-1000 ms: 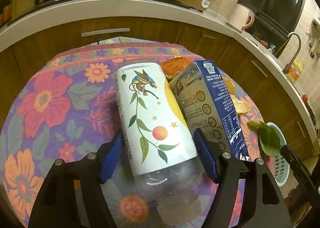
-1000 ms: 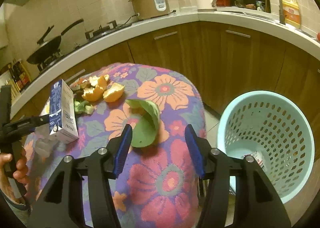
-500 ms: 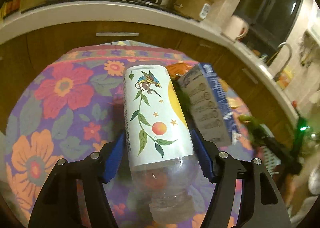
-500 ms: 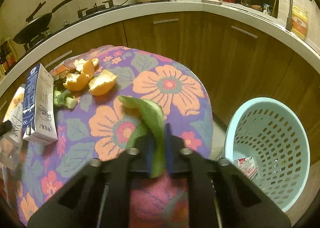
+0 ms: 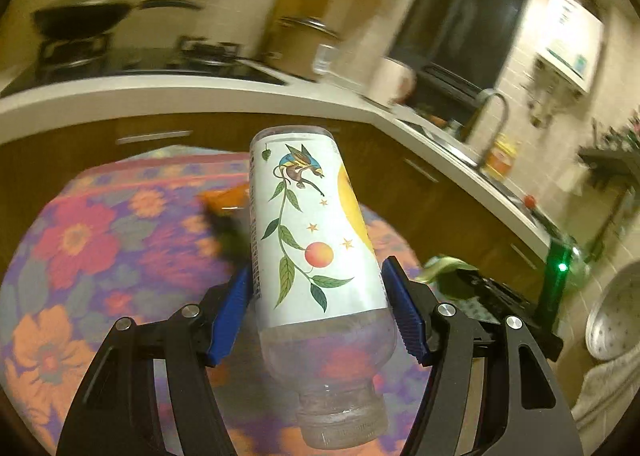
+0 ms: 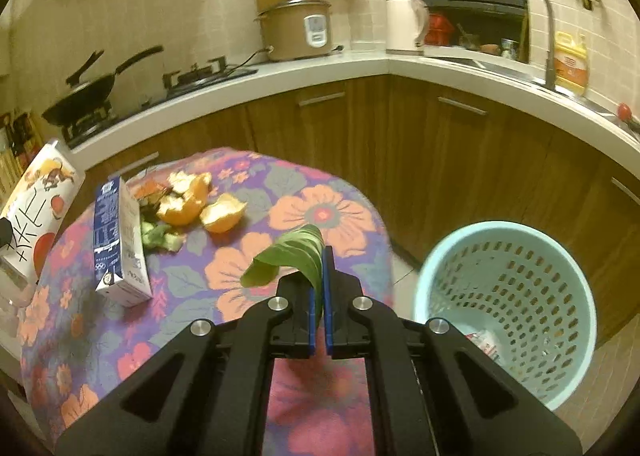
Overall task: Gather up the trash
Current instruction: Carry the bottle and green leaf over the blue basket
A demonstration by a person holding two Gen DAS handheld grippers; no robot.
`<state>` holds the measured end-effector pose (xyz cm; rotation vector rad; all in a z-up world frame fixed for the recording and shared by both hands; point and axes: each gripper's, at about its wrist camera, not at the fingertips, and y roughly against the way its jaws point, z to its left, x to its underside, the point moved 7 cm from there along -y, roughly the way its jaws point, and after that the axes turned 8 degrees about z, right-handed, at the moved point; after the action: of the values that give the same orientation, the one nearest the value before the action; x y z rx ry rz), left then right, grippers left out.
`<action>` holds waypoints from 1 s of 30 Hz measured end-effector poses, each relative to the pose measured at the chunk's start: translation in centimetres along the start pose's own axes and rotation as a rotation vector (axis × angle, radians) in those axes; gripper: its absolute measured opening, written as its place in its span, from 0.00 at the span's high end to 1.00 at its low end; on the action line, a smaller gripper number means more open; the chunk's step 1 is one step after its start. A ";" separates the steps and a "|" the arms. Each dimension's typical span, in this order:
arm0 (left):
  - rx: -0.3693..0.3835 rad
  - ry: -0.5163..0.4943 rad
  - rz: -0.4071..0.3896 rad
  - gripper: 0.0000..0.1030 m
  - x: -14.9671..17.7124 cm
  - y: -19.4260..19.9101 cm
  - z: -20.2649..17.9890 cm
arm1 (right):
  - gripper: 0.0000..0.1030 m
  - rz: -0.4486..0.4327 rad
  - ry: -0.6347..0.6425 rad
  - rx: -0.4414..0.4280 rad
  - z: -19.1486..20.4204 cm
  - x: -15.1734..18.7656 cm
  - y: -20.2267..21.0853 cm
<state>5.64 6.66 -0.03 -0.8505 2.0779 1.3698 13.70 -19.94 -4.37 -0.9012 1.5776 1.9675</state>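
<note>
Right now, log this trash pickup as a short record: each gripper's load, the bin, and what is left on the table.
left gripper: shut on the plastic bottle, held cap end toward the camera
right gripper: shut on the green leaf
bin: light blue perforated basket on the floor beside the table, a wrapper inside
left on table: milk carton, orange peels, green scraps
table: floral tablecloth
</note>
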 end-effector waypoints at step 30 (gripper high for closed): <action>0.249 -0.340 0.314 0.39 2.6 -24.1 -26.9 | 0.97 0.312 -0.453 0.165 -21.7 7.9 -3.1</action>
<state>19.65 -26.06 -6.79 -0.1767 2.1054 1.2656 14.99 -40.65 -15.02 -0.1277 1.6409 2.0198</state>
